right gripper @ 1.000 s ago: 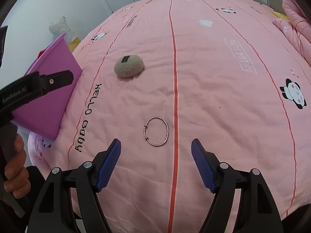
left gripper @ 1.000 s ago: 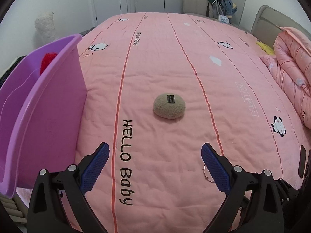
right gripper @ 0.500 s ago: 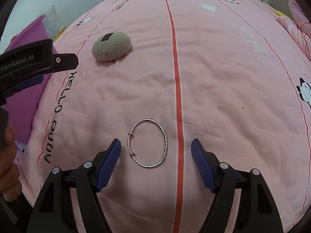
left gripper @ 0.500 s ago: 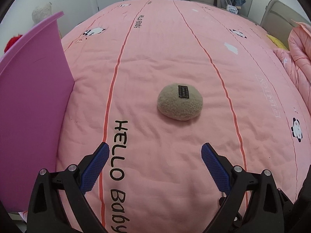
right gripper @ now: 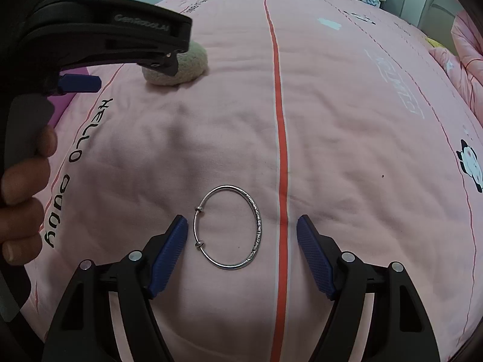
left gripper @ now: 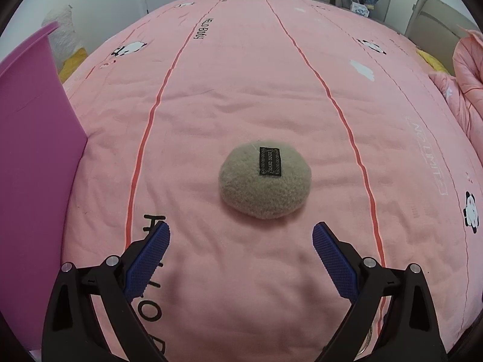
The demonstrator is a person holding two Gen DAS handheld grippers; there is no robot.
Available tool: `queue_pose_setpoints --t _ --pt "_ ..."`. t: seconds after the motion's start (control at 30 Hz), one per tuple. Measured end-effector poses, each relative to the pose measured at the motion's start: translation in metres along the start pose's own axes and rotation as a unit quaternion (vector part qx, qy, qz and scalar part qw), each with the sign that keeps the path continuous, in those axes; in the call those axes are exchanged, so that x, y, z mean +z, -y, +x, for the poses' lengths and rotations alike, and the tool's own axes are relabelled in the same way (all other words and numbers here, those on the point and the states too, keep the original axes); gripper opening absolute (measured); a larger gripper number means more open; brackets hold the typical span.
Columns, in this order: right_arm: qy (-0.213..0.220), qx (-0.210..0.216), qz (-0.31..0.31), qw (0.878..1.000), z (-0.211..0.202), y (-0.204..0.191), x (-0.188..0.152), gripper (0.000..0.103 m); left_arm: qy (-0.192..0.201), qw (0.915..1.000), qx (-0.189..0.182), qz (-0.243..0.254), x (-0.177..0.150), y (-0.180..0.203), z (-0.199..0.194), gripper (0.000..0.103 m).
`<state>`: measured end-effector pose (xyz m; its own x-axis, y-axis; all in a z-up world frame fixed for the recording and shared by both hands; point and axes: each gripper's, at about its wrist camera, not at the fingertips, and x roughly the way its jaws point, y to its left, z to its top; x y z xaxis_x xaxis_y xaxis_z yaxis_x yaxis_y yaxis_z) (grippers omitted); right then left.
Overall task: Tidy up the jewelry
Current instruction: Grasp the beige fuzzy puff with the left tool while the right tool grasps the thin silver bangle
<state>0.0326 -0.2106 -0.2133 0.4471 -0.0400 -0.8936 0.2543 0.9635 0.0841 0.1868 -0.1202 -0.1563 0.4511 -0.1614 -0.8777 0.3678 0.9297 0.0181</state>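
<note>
my right gripper spread, bangle low centre between fingers, untouched | my left gripper spread, empty, below pouch

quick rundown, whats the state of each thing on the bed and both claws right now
silver bangle: lying flat on the pink bedspread, untouched, its open ends toward the left pad
beige pouch: resting on the bedspread, black label up, not gripped
purple bin: standing at the bed's left edge, inside hidden
left claw: open, empty, just short of the pouch
right claw: open, straddling the bangle, pads not touching it
</note>
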Motion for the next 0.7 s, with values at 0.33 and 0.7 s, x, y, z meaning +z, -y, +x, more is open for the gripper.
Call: queue_pose_setpoints --t 0.33,0.7 --pt "0.019 -0.021 -0.018 0.999 0.0 -0.009 -0.005 0.072 -0.006 0.9999 0.013 0.004 0.024 0.012 0.038 0.094" --pt "0.027 -0.026 -0.031 0.999 -0.005 -0.023 -0.017 0.071 -0.015 0.9997 0.015 0.008 0.023 0.017 0.061 0.092"
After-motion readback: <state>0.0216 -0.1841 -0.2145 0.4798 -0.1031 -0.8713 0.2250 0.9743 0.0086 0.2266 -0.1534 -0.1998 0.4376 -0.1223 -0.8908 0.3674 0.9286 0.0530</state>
